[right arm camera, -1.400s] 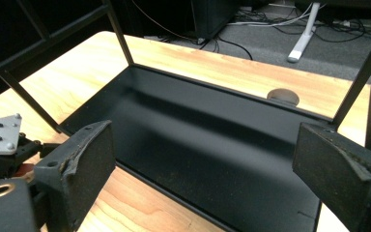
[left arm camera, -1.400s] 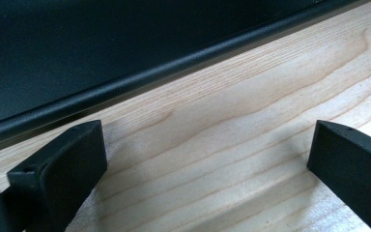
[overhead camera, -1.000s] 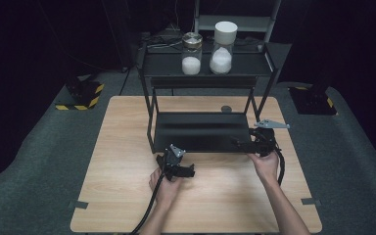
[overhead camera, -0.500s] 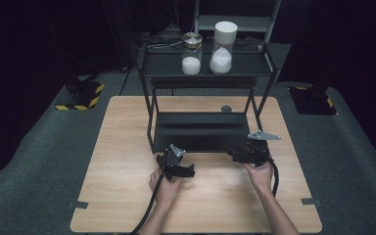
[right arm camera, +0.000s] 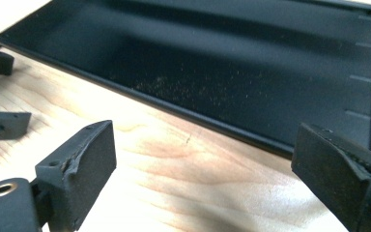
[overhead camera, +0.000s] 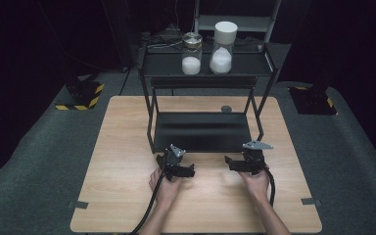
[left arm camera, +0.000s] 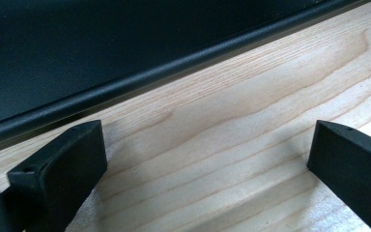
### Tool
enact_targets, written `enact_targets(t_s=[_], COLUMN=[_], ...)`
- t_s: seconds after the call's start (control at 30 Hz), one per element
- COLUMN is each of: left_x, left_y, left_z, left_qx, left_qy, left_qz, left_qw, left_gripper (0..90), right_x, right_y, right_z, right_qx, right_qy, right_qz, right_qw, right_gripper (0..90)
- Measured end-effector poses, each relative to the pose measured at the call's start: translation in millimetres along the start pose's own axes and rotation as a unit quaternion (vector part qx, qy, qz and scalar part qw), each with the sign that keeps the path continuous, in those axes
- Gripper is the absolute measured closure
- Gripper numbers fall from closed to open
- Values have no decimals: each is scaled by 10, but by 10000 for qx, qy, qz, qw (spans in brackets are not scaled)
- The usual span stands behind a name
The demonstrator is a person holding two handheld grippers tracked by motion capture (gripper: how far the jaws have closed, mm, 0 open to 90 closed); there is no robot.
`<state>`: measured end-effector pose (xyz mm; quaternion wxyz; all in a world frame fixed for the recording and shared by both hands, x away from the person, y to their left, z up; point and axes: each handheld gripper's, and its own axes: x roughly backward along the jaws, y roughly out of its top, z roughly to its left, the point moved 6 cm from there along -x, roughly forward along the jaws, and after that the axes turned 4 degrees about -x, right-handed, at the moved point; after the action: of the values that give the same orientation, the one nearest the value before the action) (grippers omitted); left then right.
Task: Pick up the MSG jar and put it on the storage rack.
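Black tongs [overhead camera: 193, 171] [overhead camera: 228, 162] tip-to-tip, crosswise.

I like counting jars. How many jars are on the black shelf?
2. A shorter jar with a metal lid stands left on the top shelf; a taller jar with a white lid stands beside it.

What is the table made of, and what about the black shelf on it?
The table looks like pale wood or wood veneer: grain lines run across it, with a smooth matt finish. The black shelf looks like painted metal: thin, with a rolled front edge and a soft sheen showing dust specks. I can't be sure.
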<state>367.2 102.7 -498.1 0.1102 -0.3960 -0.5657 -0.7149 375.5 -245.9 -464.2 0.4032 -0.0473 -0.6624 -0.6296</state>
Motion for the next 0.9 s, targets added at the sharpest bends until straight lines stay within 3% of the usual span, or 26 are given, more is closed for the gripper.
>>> enact_targets(t_s=[0.57, 0.77, 0.9], left_x=[1, 1, 1], left_y=[0, 0, 0], left_z=[0, 0, 0], left_qx=[-6, -4, -5], left_qy=[2, 1, 3], left_qz=[3, 4, 4], left_qw=[10000, 10000, 10000], left_gripper=[2, 2, 2], right_x=[-186, -265, -261], right_y=[-137, -197, -212], right_z=[183, 262, 266], right_qx=[233, 351, 312], right_qy=[-329, -503, -505], right_qz=[322, 517, 487], right_qw=[9987, 9968, 9970], right_gripper=[68, 59, 60])
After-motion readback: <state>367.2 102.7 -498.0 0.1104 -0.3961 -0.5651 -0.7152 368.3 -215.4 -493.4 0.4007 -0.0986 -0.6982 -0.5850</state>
